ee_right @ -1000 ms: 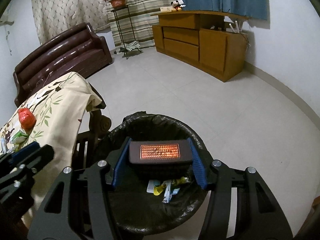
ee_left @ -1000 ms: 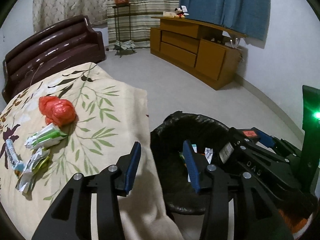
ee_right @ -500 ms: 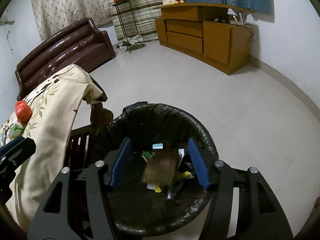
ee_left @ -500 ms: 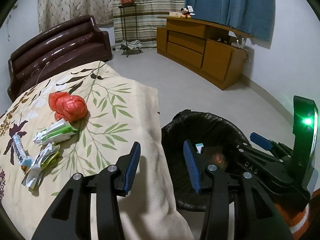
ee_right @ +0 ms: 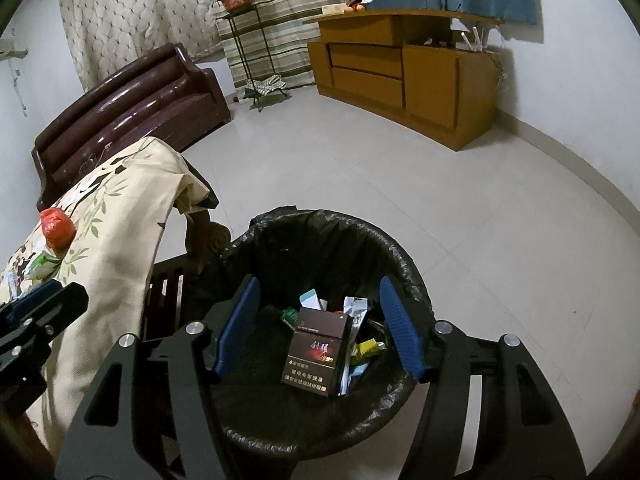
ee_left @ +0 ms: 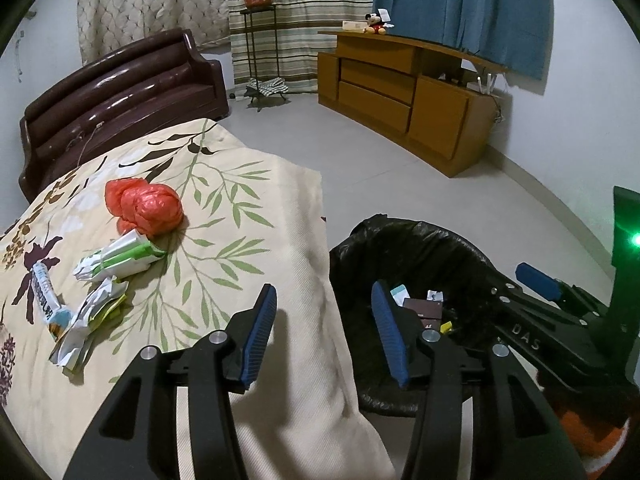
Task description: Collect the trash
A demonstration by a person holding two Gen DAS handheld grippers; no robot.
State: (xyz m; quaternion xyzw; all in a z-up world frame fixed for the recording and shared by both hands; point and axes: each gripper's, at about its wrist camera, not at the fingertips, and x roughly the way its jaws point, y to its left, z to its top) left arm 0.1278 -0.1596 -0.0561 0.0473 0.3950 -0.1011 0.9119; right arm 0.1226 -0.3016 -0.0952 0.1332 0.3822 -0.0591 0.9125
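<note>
A black-lined trash bin [ee_right: 404,264] stands on the floor beside the cloth-covered table [ee_left: 256,240]. My right gripper [ee_right: 318,332] is open and empty right above the bin. A dark cigarette box [ee_right: 318,354] lies inside on other wrappers. The box also shows in the left wrist view [ee_left: 426,310]. My left gripper [ee_left: 324,330] is open and empty over the table's right edge. On the cloth lie a crumpled red bag [ee_left: 146,206], a green-white wrapper [ee_left: 120,258], a blue-white wrapper [ee_left: 44,298] and a crumpled white wrapper [ee_left: 90,320].
A dark brown sofa [ee_left: 120,92] stands behind the table. A wooden cabinet [ee_left: 408,88] runs along the right wall. A plant stand [ee_left: 260,44] is at the back. Grey tiled floor [ee_right: 400,168] lies beyond the bin. A dark wooden chair frame [ee_right: 188,256] sits between table and bin.
My right gripper opened and let go of the cigarette box, which fell into the bin. My left gripper shifted slightly left over the table.
</note>
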